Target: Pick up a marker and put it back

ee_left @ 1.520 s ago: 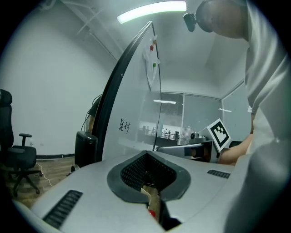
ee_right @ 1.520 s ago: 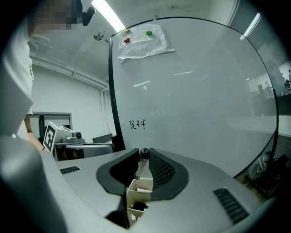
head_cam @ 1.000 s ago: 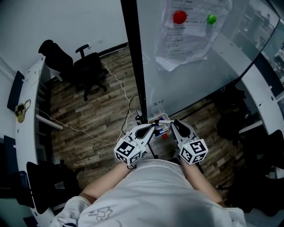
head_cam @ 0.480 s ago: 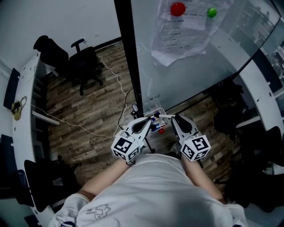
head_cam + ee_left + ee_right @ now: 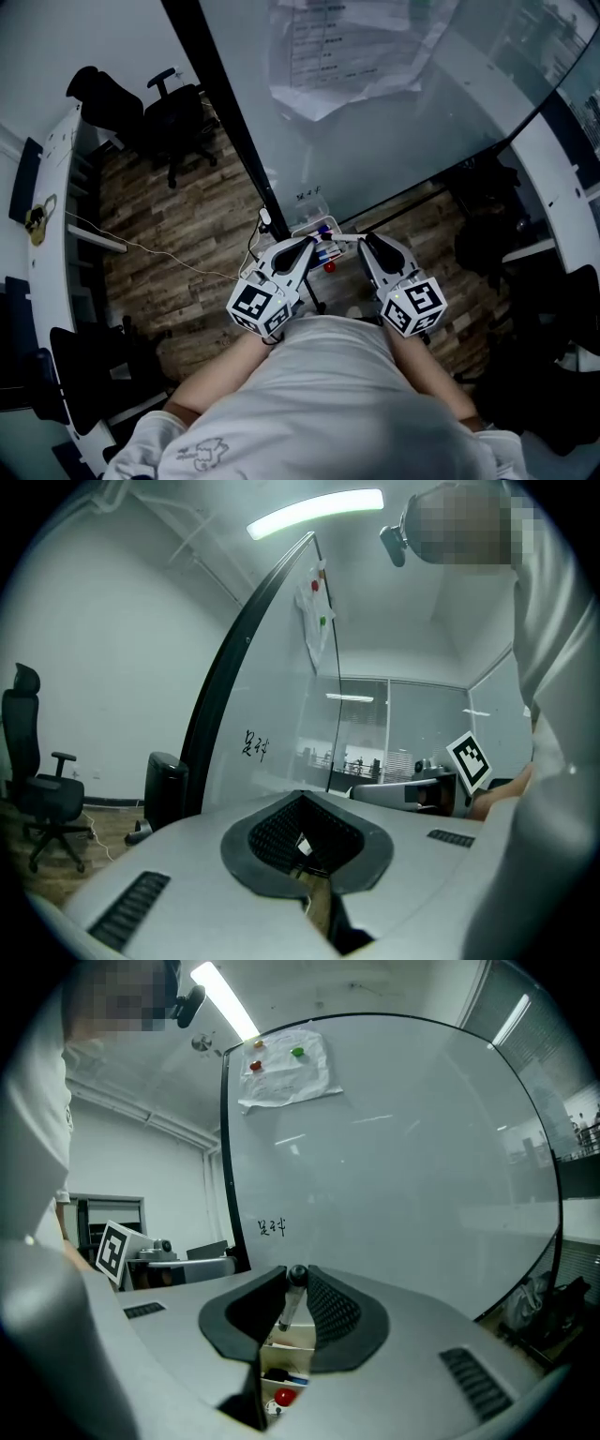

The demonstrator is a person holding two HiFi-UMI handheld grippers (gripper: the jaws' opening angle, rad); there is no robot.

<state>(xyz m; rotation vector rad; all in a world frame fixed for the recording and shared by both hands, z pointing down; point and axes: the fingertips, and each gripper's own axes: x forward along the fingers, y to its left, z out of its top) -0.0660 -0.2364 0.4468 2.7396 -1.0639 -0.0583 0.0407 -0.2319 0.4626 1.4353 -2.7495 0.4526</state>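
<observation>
In the head view, a person stands close to a large glass whiteboard [image 5: 403, 122] over a brown wooden plank floor [image 5: 178, 234], with a black office chair [image 5: 169, 131] far to the left. The left gripper [image 5: 308, 247] and the right gripper [image 5: 362, 240] point toward each other just in front of the board's lower edge. A thin white marker with a dark cap [image 5: 341, 237] lies across between their tips, above a small white tray [image 5: 312, 228] that holds other pens. A small red round object [image 5: 329, 266] is seen just below the tray.

In the left gripper view, the left gripper [image 5: 302, 801] has its jaws together and nothing is between them; only floor is visible through the narrow slit.

In the right gripper view, the right gripper [image 5: 296, 1277] is clamped on the marker [image 5: 290, 1311], which stands almost upright with its cap at the jaw tips. Directly under it is the tray [image 5: 281, 1340], and the red object [image 5: 284, 1397] lies lower. A sheet of paper [image 5: 286, 1077] hangs high on the whiteboard [image 5: 403, 1176].

The picking up seems finished, so the step in hand is probably the return. The next move calls for lowering the marker into a free compartment of the tray, turning it so that it lies flat, and only then opening the jaws, because it may roll or fall outside.
</observation>
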